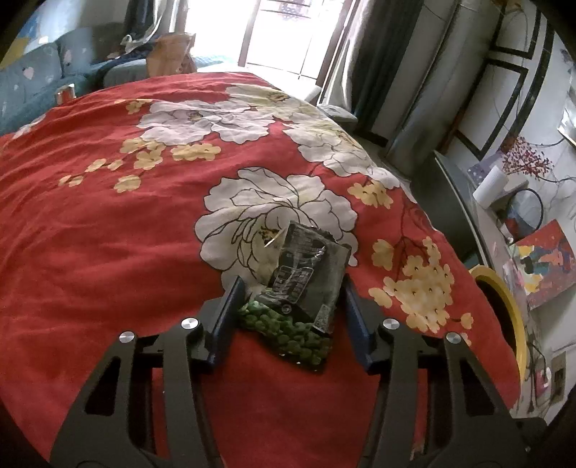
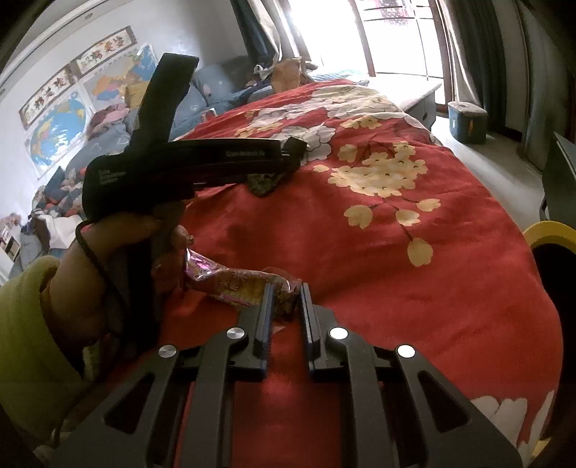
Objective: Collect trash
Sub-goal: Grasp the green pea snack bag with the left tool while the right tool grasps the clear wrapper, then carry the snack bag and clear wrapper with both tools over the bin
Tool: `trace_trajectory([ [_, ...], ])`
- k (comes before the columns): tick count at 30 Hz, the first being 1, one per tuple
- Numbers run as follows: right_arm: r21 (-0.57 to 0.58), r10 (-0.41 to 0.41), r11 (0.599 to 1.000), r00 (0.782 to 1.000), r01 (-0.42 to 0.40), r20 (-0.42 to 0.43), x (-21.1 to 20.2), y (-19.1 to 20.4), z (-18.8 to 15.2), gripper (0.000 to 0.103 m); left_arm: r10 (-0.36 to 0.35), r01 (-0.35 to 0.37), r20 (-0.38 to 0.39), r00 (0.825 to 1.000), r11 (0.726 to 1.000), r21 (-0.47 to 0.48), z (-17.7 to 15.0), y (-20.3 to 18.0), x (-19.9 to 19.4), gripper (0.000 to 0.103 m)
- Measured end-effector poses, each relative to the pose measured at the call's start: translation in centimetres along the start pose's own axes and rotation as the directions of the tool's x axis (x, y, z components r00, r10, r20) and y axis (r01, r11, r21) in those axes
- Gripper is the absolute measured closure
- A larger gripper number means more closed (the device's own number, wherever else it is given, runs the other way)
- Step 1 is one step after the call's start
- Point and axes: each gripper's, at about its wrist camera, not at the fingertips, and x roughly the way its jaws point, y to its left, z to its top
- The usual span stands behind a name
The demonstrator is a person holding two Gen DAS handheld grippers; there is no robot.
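My right gripper (image 2: 284,298) fingers pinch the pink wrapper (image 2: 234,284) on the red bedspread (image 2: 414,288), wrapper trailing to nine o'clock; my left gripper (image 1: 291,291) fingers flank the green snack bag (image 1: 306,284), contact unclear

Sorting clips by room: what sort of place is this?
Most likely a bedroom: a bed under a red flowered quilt, pillows heaped at its head, and curtains beside a big window.

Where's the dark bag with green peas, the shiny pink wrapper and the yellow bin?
Dark green-pea snack bag (image 1: 306,284): left wrist view, its printed middle.
Shiny pink candy wrapper (image 2: 230,284): right wrist view, its crinkled body.
Yellow-rimmed bin (image 1: 504,306): left wrist view, its rim.
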Motion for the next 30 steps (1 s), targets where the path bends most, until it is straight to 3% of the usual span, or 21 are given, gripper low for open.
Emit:
trace_trajectory([
  [2,0.002,0.002,1.000,1.000,-0.002,0.001,-0.2,0.1,-0.2,0.091,-0.007,0.007,0.003,1.000,1.000,0.000,-0.2,0.0,-0.2,0.067],
  [8,0.007,0.007,1.000,1.000,-0.007,0.002,-0.6,0.3,-0.4,0.093,-0.025,0.026,0.016,1.000,0.999,-0.021,-1.0,0.3,-1.2,0.081],
  [20,0.031,-0.015,0.999,1.000,0.014,0.025,-2.0,-0.5,-0.6,0.094,-0.069,0.072,0.057,0.996,0.996,-0.061,-2.7,0.6,-4.2,0.084],
  [30,0.079,-0.073,0.995,0.994,0.067,0.078,-4.4,-2.1,-0.6,0.094,-0.094,0.097,0.080,0.992,0.995,-0.024,-3.7,-1.0,-6.4,0.084],
])
